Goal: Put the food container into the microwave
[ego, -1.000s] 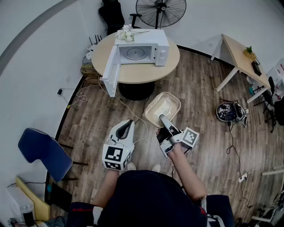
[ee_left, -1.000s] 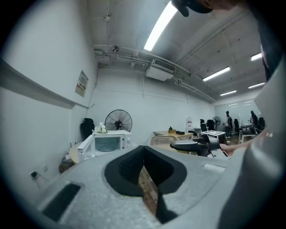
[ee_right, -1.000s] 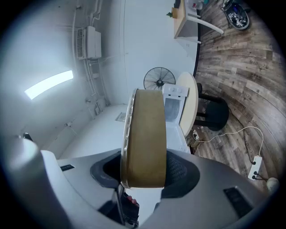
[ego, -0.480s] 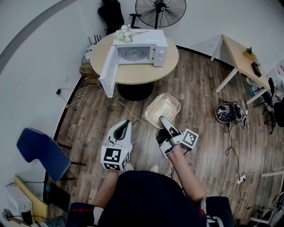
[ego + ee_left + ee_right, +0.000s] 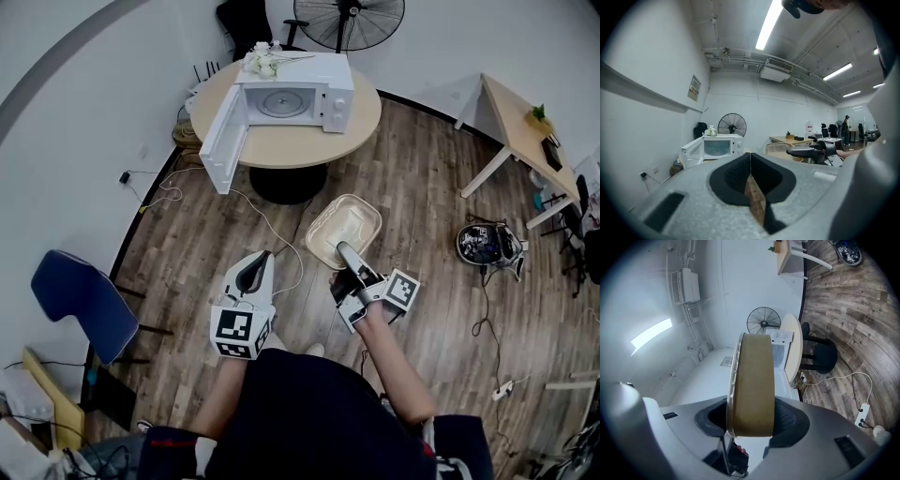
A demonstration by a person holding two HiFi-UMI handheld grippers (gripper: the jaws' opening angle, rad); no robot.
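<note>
On my left, the left gripper (image 5: 255, 266) has its jaws clenched together with nothing between them, held above the wooden floor (image 5: 422, 216). Ahead of it I see the white microwave (image 5: 298, 101) on the round surface (image 5: 352, 141), with its door (image 5: 223, 141) swung wide open. To the right, the right gripper (image 5: 344, 251) has its jaws grasping the near edge of the beige food container (image 5: 345, 228), which is held in the air, short of the surface.

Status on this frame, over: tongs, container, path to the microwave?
Left tongs shut, empty. Right tongs clamped on food container, short of the microwave. Door open, nothing seen in the way.
</note>
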